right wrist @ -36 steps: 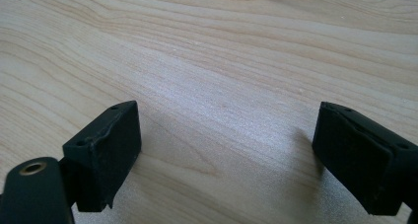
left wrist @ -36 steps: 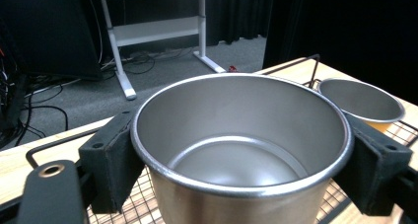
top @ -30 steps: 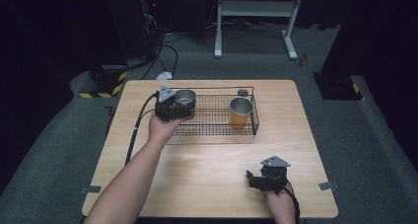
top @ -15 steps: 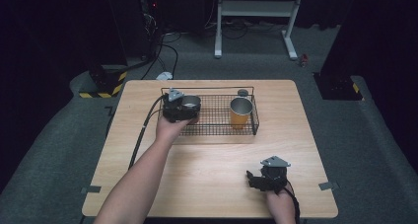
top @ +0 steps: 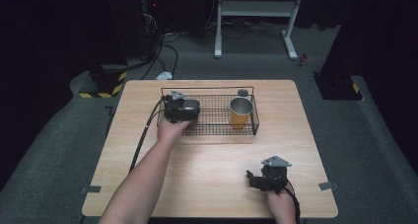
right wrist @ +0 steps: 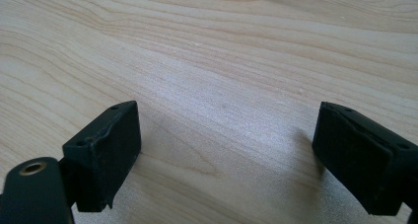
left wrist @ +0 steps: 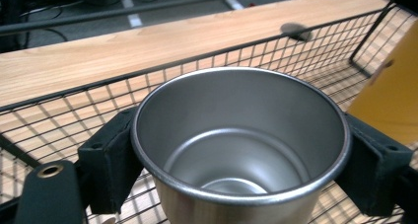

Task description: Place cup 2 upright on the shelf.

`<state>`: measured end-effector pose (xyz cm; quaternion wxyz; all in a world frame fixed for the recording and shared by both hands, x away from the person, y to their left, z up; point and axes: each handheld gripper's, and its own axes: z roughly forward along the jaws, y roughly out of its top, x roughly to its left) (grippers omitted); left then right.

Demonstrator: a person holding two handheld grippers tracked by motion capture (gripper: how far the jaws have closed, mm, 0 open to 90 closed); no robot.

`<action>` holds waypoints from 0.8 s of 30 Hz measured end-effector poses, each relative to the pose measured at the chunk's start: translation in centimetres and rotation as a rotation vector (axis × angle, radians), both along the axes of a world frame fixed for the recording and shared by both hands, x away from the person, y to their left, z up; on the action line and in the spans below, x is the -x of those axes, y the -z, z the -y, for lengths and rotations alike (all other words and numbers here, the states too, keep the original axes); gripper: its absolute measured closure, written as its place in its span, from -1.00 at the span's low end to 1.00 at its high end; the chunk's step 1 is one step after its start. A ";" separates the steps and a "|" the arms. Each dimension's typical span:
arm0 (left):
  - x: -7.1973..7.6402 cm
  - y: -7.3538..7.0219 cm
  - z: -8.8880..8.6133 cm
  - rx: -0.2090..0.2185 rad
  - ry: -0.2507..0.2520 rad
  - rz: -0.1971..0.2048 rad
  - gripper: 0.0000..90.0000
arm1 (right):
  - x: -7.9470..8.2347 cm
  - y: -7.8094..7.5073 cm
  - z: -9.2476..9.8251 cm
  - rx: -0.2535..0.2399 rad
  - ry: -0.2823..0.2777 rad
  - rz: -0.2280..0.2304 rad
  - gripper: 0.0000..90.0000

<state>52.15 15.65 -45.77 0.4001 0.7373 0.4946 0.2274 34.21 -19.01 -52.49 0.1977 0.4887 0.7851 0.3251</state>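
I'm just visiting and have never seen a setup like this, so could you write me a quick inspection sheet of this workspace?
Surface: light wooden table, bare wood in front of the basket.
Job's things: steel cup held over the left end of the black wire basket; orange cup stands upright in its right end.
Clutter: small dark round object on the table just behind the basket; too small to tell what it is.
Grippers: left gripper closed on the steel cup's sides; right gripper open, low over bare wood near the front right.
Cables: black cable trails from the left gripper; more cables on the floor behind.
Surroundings: grey carpet, white metal stand, dark room.
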 end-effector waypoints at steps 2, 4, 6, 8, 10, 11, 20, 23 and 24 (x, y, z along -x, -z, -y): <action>-0.1 0.2 0.0 -0.010 0.003 -0.021 -0.65 | 0.0 0.0 0.0 0.003 0.000 0.001 -0.75; -0.2 0.3 0.1 -0.039 0.007 -0.030 -0.65 | 0.0 0.0 0.0 0.001 0.000 0.001 -0.75; -0.2 0.4 0.3 -0.058 0.010 -0.038 -0.65 | 0.0 0.0 0.0 0.001 0.000 0.001 -0.75; -0.2 0.4 0.5 -0.061 0.012 -0.045 -0.65 | 0.0 0.0 0.0 0.000 0.000 0.001 -0.75; -0.2 0.5 0.5 -0.065 0.010 -0.050 -0.65 | 0.0 0.0 0.0 -0.002 0.000 0.000 -0.75; -0.2 0.5 0.5 -0.069 0.012 -0.057 -0.65 | 0.0 0.0 0.0 0.000 0.000 0.000 -0.75; -0.3 0.8 0.4 -0.090 0.007 -0.077 -0.66 | 0.0 0.0 -0.1 0.005 0.000 0.001 -0.75; -0.3 0.8 0.3 -0.089 0.002 -0.084 -0.66 | 0.0 0.0 -0.1 0.004 0.000 0.001 -0.75; -0.3 0.7 0.2 -0.097 0.002 -0.087 -0.66 | 0.0 0.0 0.0 0.003 0.000 0.001 -0.75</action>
